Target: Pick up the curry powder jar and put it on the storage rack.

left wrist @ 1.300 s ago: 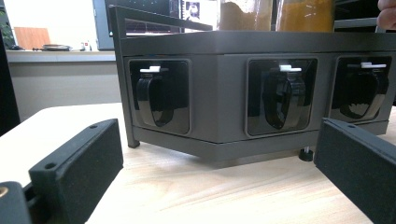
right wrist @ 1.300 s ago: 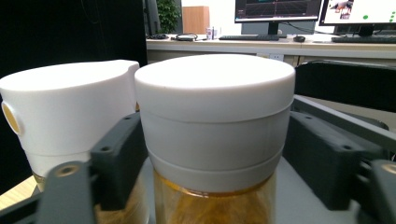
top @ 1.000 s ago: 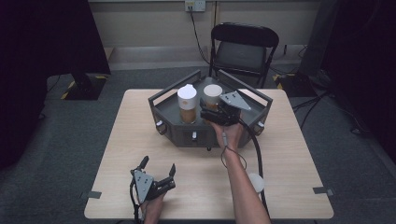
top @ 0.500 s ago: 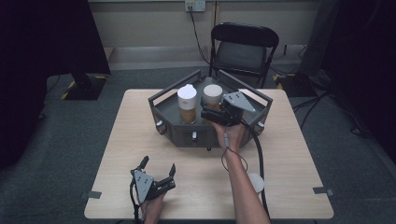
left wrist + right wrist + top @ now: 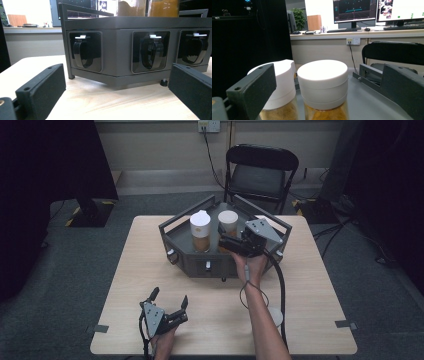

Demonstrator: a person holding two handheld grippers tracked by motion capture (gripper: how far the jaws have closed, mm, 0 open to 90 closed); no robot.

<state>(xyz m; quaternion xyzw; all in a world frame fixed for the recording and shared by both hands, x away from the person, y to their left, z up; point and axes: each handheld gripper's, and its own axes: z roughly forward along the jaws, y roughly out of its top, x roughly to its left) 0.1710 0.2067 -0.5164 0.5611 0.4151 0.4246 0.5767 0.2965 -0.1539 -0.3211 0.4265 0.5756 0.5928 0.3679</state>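
Risk: right gripper [image 5: 226,241], jaws wide and empty, faces the flat-lid jar [image 5: 322,86] on the grey tray [image 5: 182,241], touching the spout-lid jar [image 5: 279,87], so closing could clip both; left gripper [image 5: 169,302] open on table.

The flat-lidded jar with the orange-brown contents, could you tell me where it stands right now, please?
The flat-lidded jar stands on the dark tray at the table's far side, just right of the spout-lidded jar, facing the open right gripper.
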